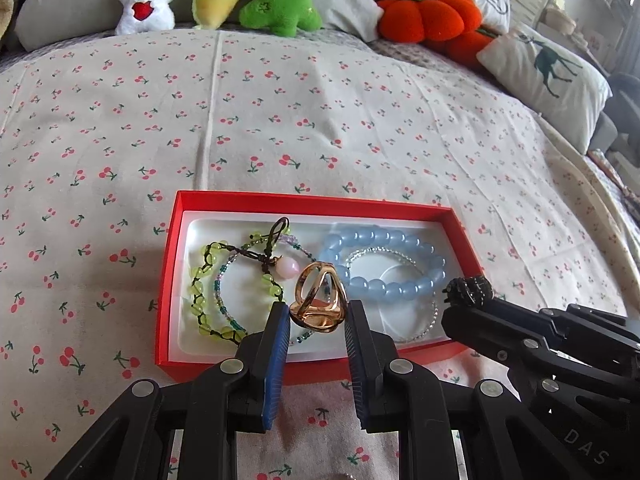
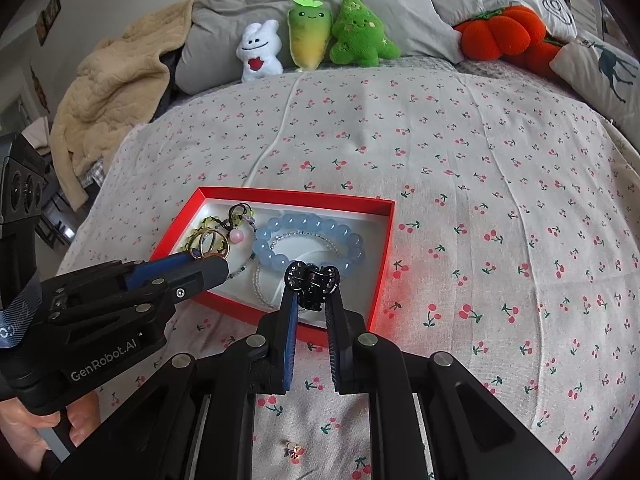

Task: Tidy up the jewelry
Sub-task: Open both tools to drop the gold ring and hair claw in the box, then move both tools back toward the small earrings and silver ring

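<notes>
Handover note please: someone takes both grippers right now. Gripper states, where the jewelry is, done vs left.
Left gripper: shut on gold ring, over red box.
Right gripper: shut on black hair clip, over the box's near right part.
In box: blue bead bracelet, green bead bracelet, clear bead strand.
Left: release both pieces into the box; small charm lies on the bedspread near you.

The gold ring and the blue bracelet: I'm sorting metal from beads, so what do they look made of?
The gold ring, held in the left gripper, looks like polished metal, rose-gold in tone; it shows sharp bright reflections. Plating or solid cannot be told. The blue bracelet in the red box looks like glossy translucent beads, glass or stone or possibly plastic; light glows through them.
</notes>
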### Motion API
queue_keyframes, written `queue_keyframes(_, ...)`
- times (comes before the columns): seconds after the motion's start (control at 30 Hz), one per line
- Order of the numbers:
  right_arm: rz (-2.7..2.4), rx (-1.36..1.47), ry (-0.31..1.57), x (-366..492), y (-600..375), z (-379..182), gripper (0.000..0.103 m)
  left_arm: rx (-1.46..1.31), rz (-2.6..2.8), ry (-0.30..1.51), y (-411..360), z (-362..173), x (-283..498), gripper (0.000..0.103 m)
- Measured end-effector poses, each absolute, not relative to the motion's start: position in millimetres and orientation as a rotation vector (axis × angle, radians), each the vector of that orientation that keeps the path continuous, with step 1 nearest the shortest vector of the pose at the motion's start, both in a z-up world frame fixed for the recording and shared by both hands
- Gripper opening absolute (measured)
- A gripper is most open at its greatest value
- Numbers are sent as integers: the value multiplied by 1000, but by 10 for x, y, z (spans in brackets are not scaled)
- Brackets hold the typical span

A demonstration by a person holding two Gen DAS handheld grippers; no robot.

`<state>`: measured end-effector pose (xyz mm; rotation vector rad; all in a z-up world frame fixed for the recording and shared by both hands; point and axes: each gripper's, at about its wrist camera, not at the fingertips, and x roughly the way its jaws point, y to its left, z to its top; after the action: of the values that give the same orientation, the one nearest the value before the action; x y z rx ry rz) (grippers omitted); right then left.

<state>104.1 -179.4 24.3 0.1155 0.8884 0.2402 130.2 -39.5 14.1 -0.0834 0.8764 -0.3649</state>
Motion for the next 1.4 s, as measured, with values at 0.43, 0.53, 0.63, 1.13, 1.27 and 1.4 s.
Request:
queue_keyframes(0.43, 277, 122, 893, 916, -1785, 331, 26, -32, -334, 866, -306, 269, 1122, 46)
queue_keyframes(0.53, 280, 114, 896, 851, -1770, 361, 27, -30, -326, 865, -263, 311, 1056, 51)
queue_keyframes(0.63, 278, 112, 899, 792, -1768, 384, 30, -33, -313, 865, -216, 347, 976, 57)
queue_keyframes(1.13, 283, 107, 983, 457, -1771, 327, 58, -50, -281, 966, 41, 288, 587, 81)
queue_keyframes(1.27, 273, 96, 1020, 389, -1801, 245, 63, -58, -281, 1024, 92, 205, 518, 83)
queue_keyframes(1.4, 250, 74, 1072, 345, -1833, 118, 66, -42, -276, 1067, 114, 101, 463, 85)
